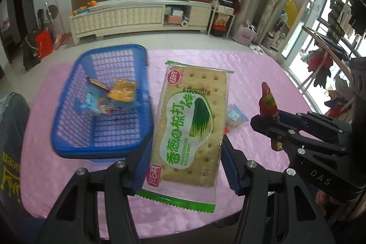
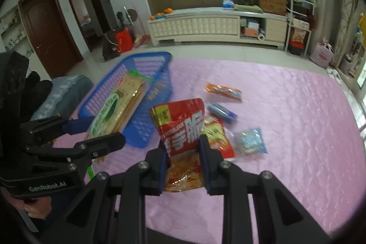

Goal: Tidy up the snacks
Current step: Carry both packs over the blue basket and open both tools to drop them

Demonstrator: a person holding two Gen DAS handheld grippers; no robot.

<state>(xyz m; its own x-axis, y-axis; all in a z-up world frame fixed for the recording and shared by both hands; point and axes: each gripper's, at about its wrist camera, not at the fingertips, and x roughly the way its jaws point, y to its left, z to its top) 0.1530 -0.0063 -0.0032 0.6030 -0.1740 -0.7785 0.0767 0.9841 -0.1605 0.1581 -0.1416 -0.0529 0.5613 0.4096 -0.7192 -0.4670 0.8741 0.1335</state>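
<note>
The left gripper [image 1: 183,166] was clamped on a green-and-cream cracker packet [image 1: 189,127], its blue pads pressing the two long edges near the lower end, so the packet stood out forward between the fingers. It hung above the pink cloth [image 1: 251,74], just right of the blue basket [image 1: 68,143], which held a few small snacks. The right gripper [image 2: 183,166] was closed on a red snack pouch [image 2: 180,127], gripped at its sides, above other packets lying on the cloth.

Daylight from window [image 1: 304,22], basket [image 1: 103,104] motion-blurred, fisheye edges warped w/ vignetting.
</note>
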